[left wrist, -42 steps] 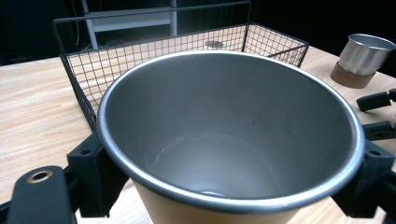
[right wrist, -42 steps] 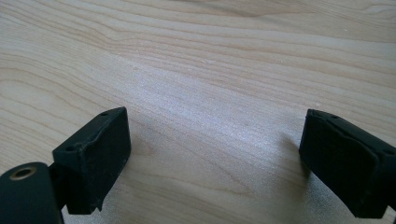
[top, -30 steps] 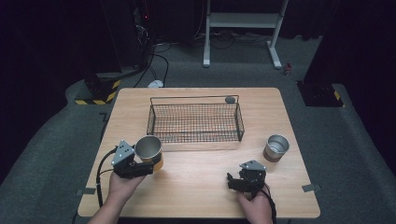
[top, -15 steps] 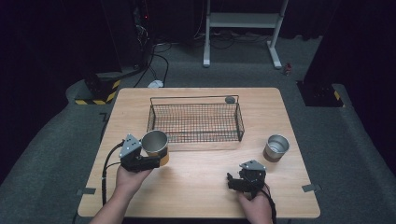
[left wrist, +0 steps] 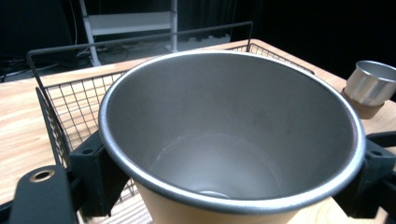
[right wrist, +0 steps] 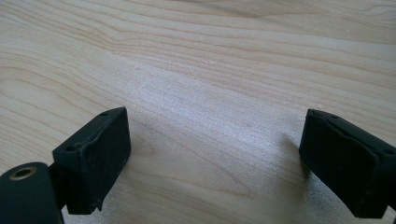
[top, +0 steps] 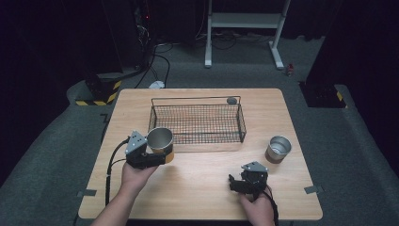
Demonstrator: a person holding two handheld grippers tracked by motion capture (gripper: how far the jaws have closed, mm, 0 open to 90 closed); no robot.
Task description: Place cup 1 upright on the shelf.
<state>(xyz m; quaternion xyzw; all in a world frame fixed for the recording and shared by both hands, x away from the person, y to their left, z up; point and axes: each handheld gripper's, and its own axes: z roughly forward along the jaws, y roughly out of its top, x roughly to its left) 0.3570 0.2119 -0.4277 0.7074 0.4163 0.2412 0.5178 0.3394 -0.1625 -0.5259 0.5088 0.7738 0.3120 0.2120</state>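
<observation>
Nearest me, my right gripper (top: 235,181) rests low over the bare counter (top: 202,193), fingers (right wrist: 93,154) apart with nothing between them. At ten o'clock from it, my left gripper (top: 162,157) has its fingers (left wrist: 91,175) clamped on a steel cup (top: 160,142), which hangs just at the basket's (top: 196,123) near left corner, not yet inside. I judge the pick done and the drop into the basket left. A second cup (top: 278,149) stands at two o'clock from my right gripper, untouched. No writing or brand is readable on either cup.
</observation>
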